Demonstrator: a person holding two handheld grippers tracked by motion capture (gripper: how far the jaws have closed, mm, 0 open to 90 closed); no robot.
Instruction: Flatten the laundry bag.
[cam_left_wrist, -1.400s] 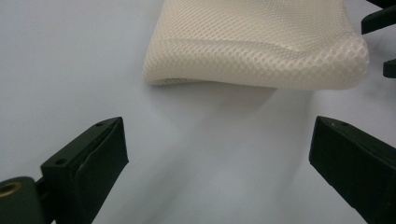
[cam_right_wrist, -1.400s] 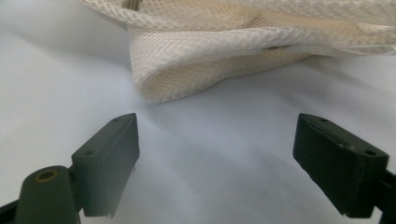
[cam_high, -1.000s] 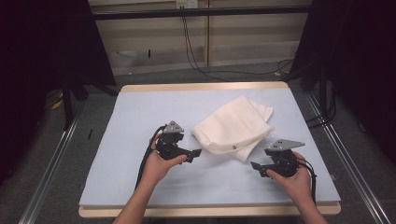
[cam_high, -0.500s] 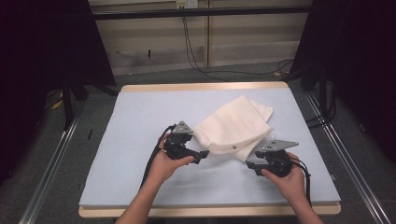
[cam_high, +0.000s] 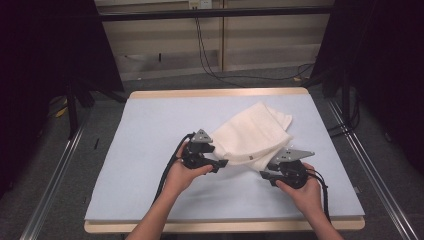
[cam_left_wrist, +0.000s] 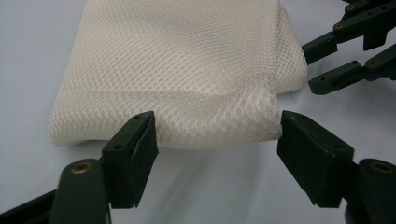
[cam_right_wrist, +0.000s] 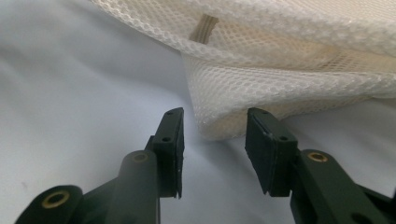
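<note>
The white mesh bag (cam_high: 252, 136) looked light and limp, so both the left gripper (cam_left_wrist: 217, 140) and right gripper (cam_right_wrist: 214, 140), jaws just narrowing yet gripping nothing, straddled its near hem corners.

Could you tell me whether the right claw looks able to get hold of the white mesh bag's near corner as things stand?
Probably yes: the right claw already straddles a corner of the white mesh bag, nothing between.

I count one white mesh bag (cam_high: 252, 136) on one surface (cam_high: 150, 125), and I hold two tools: left tool (cam_high: 223, 163), right tool (cam_high: 263, 174).
</note>
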